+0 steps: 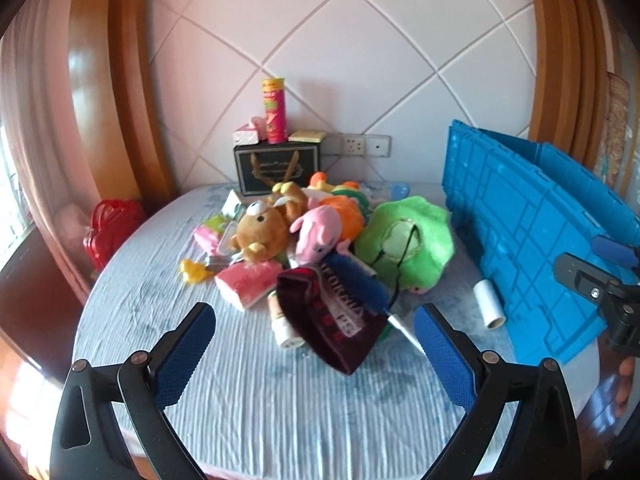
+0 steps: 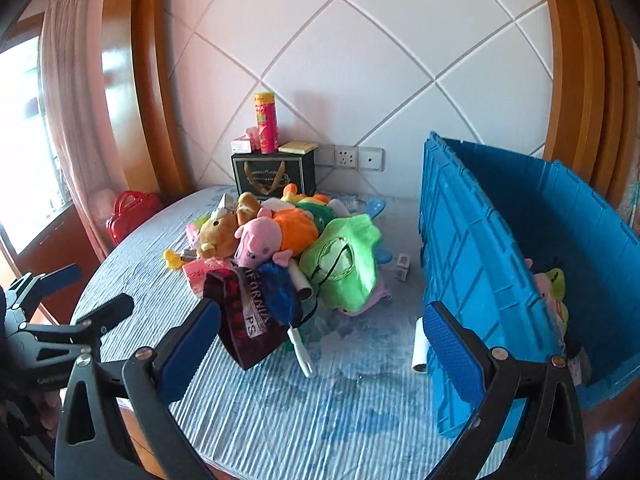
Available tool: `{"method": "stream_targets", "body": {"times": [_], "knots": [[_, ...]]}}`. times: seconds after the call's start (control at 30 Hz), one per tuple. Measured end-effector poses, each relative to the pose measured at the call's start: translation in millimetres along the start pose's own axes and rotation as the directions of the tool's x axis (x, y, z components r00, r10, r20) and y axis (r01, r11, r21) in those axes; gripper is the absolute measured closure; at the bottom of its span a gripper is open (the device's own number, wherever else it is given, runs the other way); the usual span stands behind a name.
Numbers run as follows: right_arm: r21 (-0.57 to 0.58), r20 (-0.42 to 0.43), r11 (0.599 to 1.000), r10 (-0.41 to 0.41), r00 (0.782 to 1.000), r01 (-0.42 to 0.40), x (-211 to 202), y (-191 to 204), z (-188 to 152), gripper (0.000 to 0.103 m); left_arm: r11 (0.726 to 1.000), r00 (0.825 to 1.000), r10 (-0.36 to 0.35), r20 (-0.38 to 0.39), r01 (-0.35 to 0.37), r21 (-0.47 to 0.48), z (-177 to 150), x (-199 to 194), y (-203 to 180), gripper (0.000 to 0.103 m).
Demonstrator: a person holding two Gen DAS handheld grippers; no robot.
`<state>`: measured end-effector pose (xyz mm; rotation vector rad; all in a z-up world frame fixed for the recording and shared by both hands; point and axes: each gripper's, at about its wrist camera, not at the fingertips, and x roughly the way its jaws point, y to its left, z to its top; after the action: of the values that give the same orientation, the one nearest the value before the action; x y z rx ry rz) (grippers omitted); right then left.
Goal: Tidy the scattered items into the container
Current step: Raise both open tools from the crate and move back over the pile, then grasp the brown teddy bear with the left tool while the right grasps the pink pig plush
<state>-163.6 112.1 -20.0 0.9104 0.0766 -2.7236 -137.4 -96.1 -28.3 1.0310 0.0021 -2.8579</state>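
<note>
**Left wrist view: both tongs spread before the toy heap**

Left wrist view, left to right: a red case (image 1: 110, 228) sits at the counter (image 1: 256, 408) edge, then the heap of soft toys (image 1: 320, 232), with the dark knit cap (image 1: 340, 320) nearest. The left tongs (image 1: 314, 354) stand spread and empty, angled downward, the cap straight ahead between the fingers (its long axis looks slanted across them). The blue container (image 2: 500, 280) stands right of the heap, a few toys already inside. The right tongs (image 2: 324, 354) are spread too, holding nothing, beside its wall. The left seems nearer the cap.
</note>
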Motion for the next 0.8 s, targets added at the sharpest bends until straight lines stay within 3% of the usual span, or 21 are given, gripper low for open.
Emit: {"method": "stream_targets", "body": {"times": [0.13,0.3,0.63,0.8], "knots": [[0.003,-0.048,1.000,-0.009,0.999,0.009,17,6,-9,0.000,0.998,0.997,0.055,-0.057,-0.057,-0.021,-10,26,36,0.002],[0.016,-0.087,1.000,-0.002,0.996,0.003,51,-3,-12,0.000,0.984,0.977,0.148,-0.154,-0.161,-0.073,-26,60,75,0.002],[0.032,-0.156,0.996,0.088,0.984,-0.084,139,-3,-2,0.000,0.974,0.955,0.167,-0.246,-0.199,-0.111,-33,114,104,0.002],[0.003,-0.248,0.993,0.114,0.962,-0.117,179,17,-11,0.000,0.964,0.936,0.180,-0.302,-0.229,-0.134,-38,139,125,0.002]]}}
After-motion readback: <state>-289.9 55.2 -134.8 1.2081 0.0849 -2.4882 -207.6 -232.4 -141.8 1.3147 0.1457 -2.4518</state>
